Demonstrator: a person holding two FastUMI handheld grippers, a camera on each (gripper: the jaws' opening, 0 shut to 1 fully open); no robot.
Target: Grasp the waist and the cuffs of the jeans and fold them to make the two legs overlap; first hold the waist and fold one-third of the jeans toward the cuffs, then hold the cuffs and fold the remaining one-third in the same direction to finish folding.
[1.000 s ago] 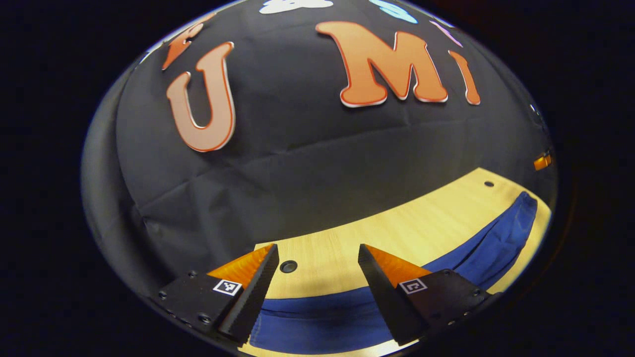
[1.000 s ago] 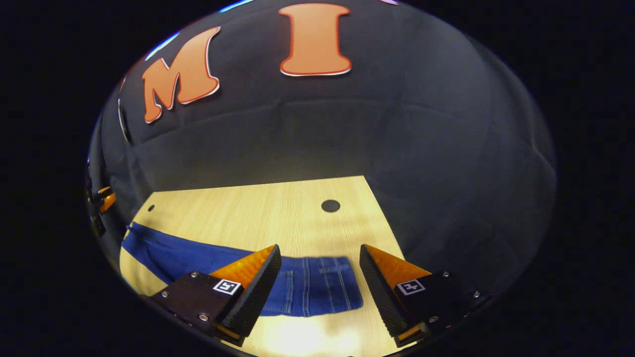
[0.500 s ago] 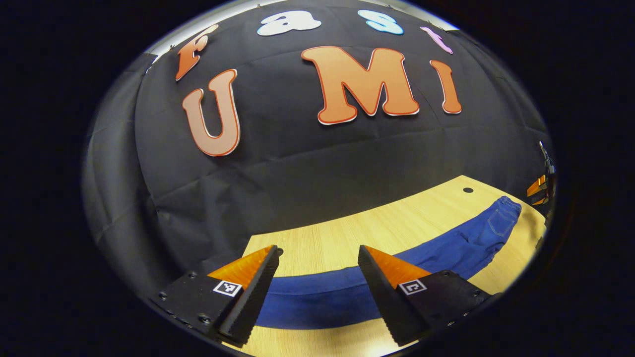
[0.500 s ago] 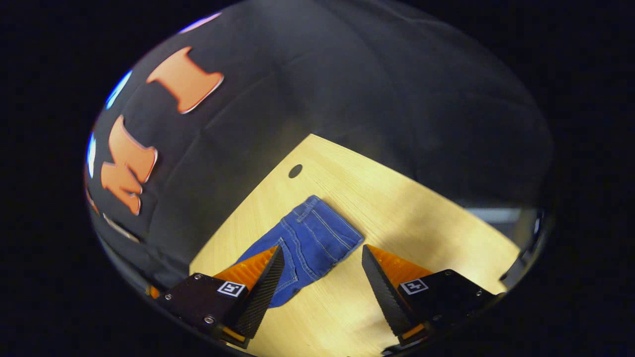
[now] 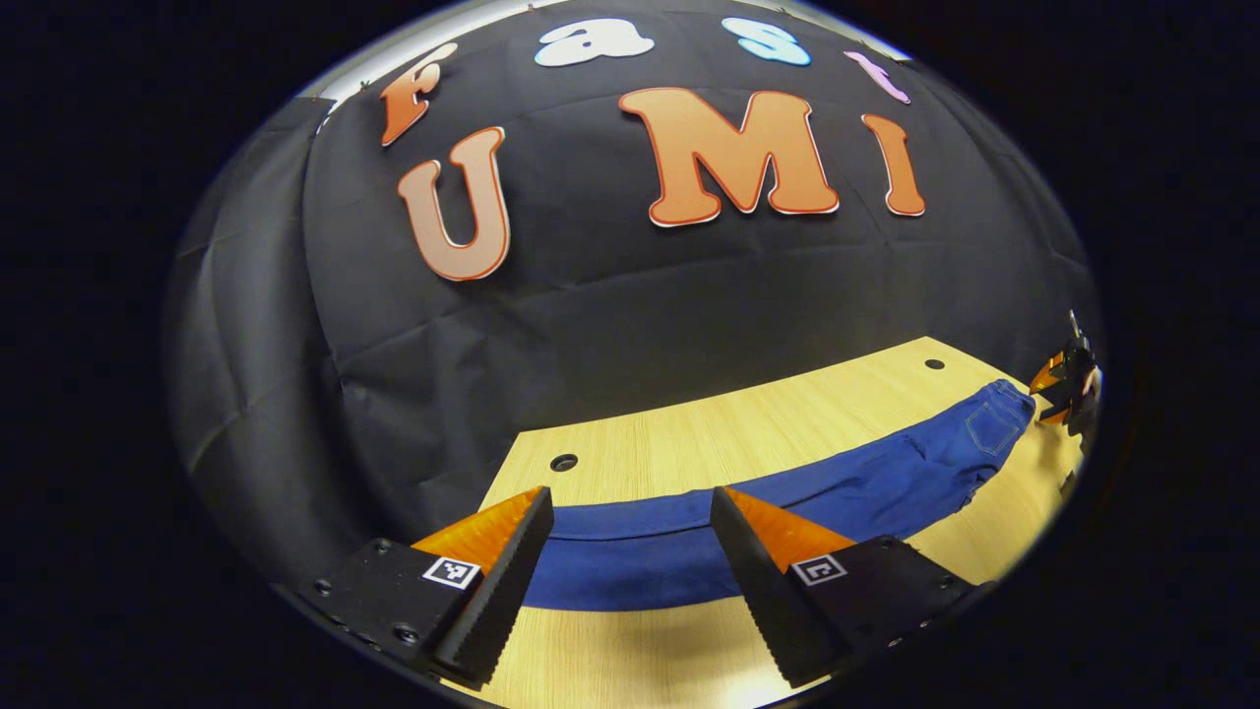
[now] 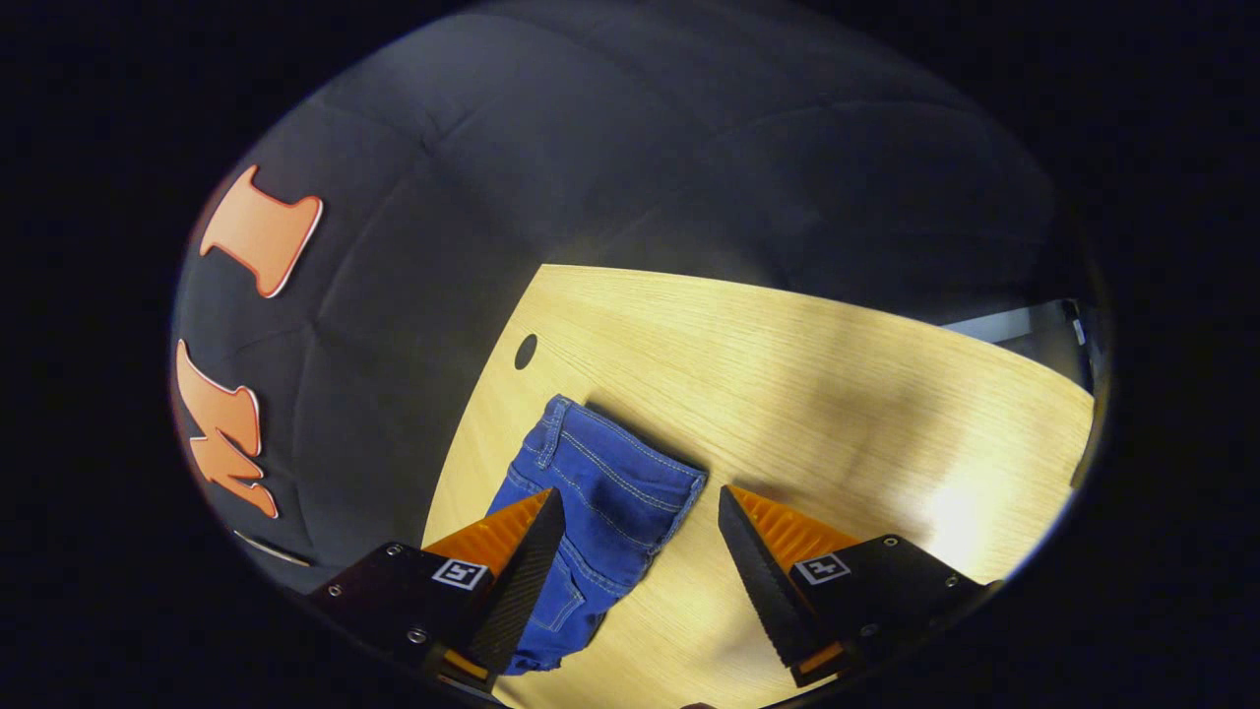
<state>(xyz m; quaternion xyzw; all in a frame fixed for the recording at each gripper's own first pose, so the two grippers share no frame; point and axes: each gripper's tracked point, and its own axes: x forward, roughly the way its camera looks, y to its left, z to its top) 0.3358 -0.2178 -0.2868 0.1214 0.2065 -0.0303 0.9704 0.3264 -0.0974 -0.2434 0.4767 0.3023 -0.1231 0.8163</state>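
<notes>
jeans (image 5: 689,556): laid out long across the table (image 5: 689,453), legs look already stacked
left gripper view: left gripper (image 5: 630,571) fingers wide apart above the cuff end, holding nothing
right gripper view: right gripper (image 6: 640,571) also spread, over the waist (image 6: 620,473)
risk: a shallow pinch probably catches just the top layer, so the legs slide apart

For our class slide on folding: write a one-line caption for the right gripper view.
Open right gripper hovering above the waist end of blue jeans on a wooden table.

The left gripper view looks low along the table (image 5: 689,453) toward the wall; the right gripper view tilts down closer. Both share the jeans (image 5: 787,512), waist at 3 o'clock.
</notes>
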